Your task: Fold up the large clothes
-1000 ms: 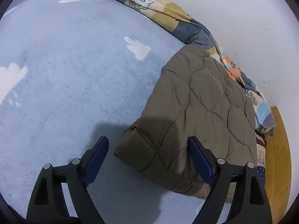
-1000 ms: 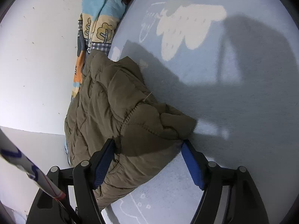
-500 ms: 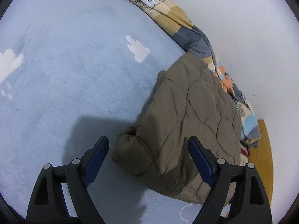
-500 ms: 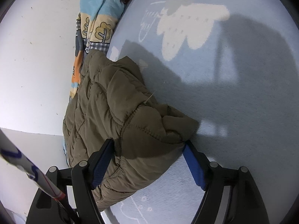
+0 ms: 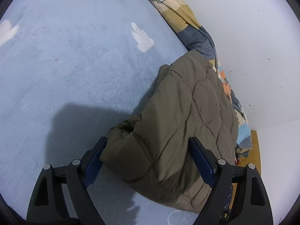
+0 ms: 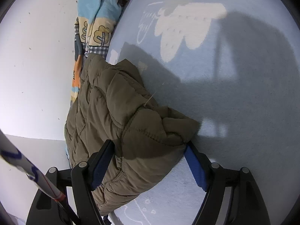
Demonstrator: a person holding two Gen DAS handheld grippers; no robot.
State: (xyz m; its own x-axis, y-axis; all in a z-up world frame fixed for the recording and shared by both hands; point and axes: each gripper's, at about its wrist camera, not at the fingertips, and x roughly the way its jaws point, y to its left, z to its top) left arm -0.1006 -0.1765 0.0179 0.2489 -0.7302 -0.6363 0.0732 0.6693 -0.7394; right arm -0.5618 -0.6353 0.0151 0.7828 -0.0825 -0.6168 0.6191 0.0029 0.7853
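One folded olive jacket (image 5: pixel 180 123) lies between two wide-open, empty claws: left claw (image 5: pixel 148 161), right claw (image 6: pixel 150 166).

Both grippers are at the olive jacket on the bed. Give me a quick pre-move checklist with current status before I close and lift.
1. Left gripper open, straddling the quilted jacket: ok.
2. Right gripper open around the jacket's bunched corner: ok.
3. Fabric fully seated between the fingers: cannot tell.
4. Patterned blanket clear of both grippers: ok, it lies beyond the jacket by the wall.
5. Striped pole beside the right gripper: cannot tell if it interferes.
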